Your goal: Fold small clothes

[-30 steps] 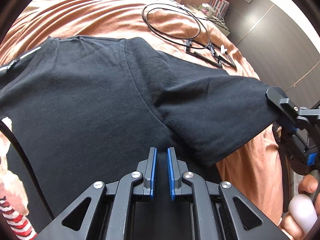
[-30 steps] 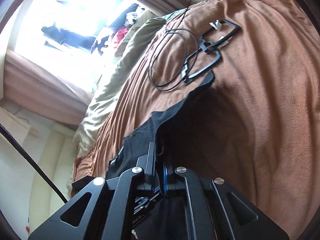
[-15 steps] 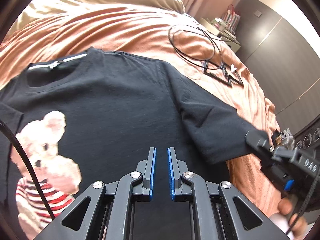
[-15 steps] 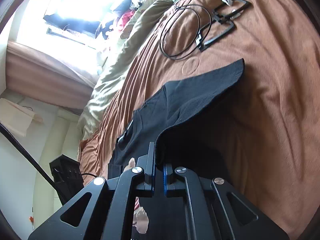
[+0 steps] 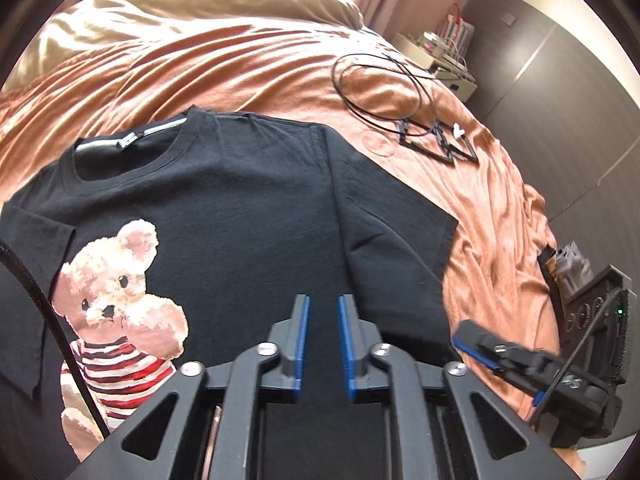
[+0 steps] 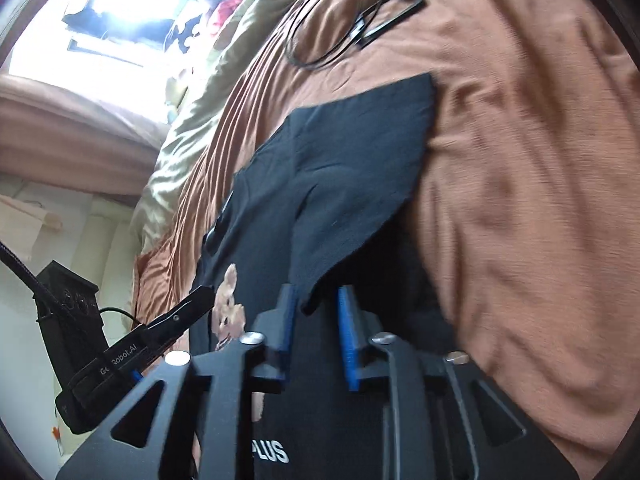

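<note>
A small black T-shirt (image 5: 240,208) with a teddy bear print (image 5: 116,308) lies face up and spread flat on the orange bedspread, collar at the far side. Its right sleeve (image 5: 400,240) lies flat, also in the right wrist view (image 6: 360,168). My left gripper (image 5: 322,320) is open and empty above the shirt's lower middle. My right gripper (image 6: 314,312) is open and empty, just above the sleeve's lower corner; it shows at the lower right of the left wrist view (image 5: 480,344). The left gripper shows at the left of the right wrist view (image 6: 192,304).
A coiled black cable (image 5: 380,80) and black triangular frames (image 5: 436,140) lie on the bedspread (image 5: 240,64) beyond the sleeve. A beige duvet (image 5: 180,12) lies at the head end. The bed edge and dark wardrobe doors (image 5: 560,80) are to the right.
My right gripper has opened and let go of the sleeve, which now lies flat on the bed. Both grippers have pulled back, so more of the shirt and bear shows.
</note>
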Motion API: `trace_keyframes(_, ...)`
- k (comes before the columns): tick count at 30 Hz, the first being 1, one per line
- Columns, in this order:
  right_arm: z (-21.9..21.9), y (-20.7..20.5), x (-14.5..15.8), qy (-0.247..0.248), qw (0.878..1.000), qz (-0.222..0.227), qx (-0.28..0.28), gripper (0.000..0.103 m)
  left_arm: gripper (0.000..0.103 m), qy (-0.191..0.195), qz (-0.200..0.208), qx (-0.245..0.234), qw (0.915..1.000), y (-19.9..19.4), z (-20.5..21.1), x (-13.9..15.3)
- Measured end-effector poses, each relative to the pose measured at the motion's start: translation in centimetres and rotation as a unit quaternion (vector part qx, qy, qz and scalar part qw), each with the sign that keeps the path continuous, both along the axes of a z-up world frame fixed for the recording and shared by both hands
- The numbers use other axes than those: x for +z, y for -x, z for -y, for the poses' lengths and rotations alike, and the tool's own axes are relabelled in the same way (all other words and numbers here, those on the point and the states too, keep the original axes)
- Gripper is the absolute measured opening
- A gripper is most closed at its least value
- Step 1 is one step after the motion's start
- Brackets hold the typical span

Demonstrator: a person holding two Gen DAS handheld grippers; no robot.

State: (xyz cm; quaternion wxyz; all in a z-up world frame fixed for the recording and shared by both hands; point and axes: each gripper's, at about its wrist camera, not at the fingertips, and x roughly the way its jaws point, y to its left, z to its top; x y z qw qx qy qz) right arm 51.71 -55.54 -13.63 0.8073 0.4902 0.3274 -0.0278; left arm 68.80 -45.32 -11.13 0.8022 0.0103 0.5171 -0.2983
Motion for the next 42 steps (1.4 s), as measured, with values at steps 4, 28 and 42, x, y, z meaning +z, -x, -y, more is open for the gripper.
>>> trace_keyframes(4,2.5,2.6,0.2,0.001,0.999,0.009,-0.041,0.050,0.037,-0.003,0.008,-0.017,0.9998,0.5,1.7,0.3)
trace_keyframes(28,7.5,4.3,-2.2,-0.031,0.991,0.030,-0.126,0.040,0.045,-0.032,0.000,-0.109,0.9935,-0.6,17.9,-4.0)
trace_keyframes(42,8.3,5.6,-2.3,-0.053,0.988,0.033,-0.142,0.040,0.028,-0.077,0.016,-0.102,0.9917,-1.7,21.6,-6.9)
